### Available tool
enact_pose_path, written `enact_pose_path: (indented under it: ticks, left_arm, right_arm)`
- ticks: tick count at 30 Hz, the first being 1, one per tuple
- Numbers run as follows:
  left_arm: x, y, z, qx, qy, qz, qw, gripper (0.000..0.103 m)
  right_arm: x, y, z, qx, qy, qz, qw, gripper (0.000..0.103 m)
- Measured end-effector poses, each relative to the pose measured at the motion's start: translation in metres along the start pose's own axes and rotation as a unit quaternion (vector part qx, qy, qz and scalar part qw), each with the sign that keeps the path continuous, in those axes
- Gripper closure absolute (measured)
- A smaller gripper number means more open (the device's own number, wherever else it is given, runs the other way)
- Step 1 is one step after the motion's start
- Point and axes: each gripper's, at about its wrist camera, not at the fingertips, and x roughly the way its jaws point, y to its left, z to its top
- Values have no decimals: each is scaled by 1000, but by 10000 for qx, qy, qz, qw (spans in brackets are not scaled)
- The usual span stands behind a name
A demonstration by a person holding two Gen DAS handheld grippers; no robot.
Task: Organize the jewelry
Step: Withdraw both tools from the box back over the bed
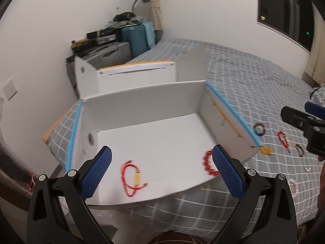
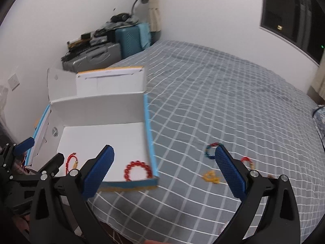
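A white box [image 1: 142,105] with blue edges lies open on the checked bed. On its floor lie a red cord bracelet with a gold tube [image 1: 133,180] and a red bead bracelet [image 1: 208,163]. My left gripper [image 1: 162,150] hangs above the box's near edge, open and empty. My right gripper [image 2: 164,149] is open and empty too, over the box's right wall, with the red bead bracelet [image 2: 138,170] below it. On the sheet right of the box lie a multicolour bead bracelet [image 2: 210,151], a yellow piece [image 2: 211,177] and a small red bracelet [image 2: 246,160].
The box's lid [image 1: 134,71] stands upright behind it. Suitcases [image 2: 130,36] and clutter fill the far corner by the wall. A brown bracelet [image 1: 299,150] and a pale pink one [image 1: 293,184] also lie on the bed sheet [image 2: 203,101]. A dark window [image 2: 294,16] is at the right.
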Motion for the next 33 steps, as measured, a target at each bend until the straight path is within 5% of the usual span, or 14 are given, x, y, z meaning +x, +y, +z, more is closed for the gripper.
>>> enact_pose_path:
  ticks: [13,33]
  left_arm:
    - [-10,-106,-8,618,-34,-840,9945,6]
    - [18,-260,-78,1500,399,-1882,9698,6]
  right_arm:
    - [-43,-117,-35,601,-124,-607,9963,8]
    - [-7,-257,-135,1445,613,-1179,9805,7]
